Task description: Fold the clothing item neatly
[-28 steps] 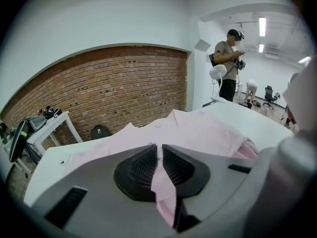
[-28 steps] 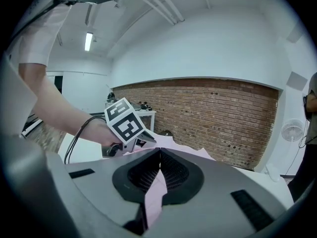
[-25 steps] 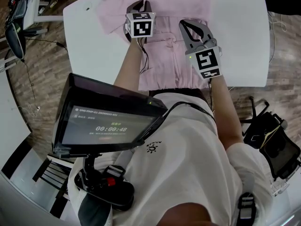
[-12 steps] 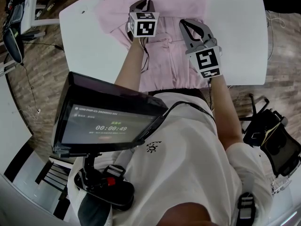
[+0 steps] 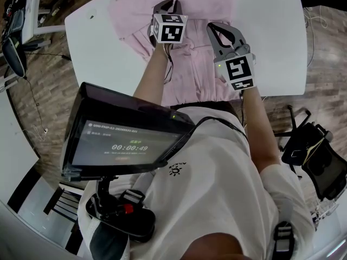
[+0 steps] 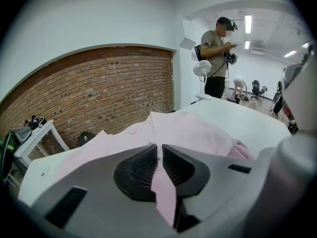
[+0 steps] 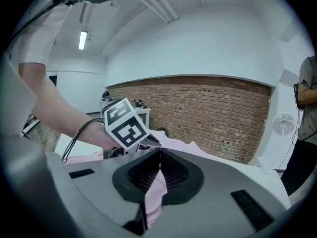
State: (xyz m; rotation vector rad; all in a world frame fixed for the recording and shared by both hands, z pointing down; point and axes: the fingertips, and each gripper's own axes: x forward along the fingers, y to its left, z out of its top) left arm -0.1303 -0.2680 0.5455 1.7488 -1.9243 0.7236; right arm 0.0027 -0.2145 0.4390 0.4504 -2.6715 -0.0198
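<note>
Both the left gripper (image 5: 165, 5) and right gripper (image 5: 218, 30) pinch the pink shirt (image 5: 206, 4) on the white table (image 5: 97, 42).

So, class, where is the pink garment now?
Head view: the pink garment lies spread on the white table before the person, with the left gripper and right gripper both shut on its fabric.

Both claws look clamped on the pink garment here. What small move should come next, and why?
Probably carry the pinched edge forward over the pink garment, then lower it. The left claw and right claw each grip a fold of fabric, and the rest lies spread on the white table.
</note>
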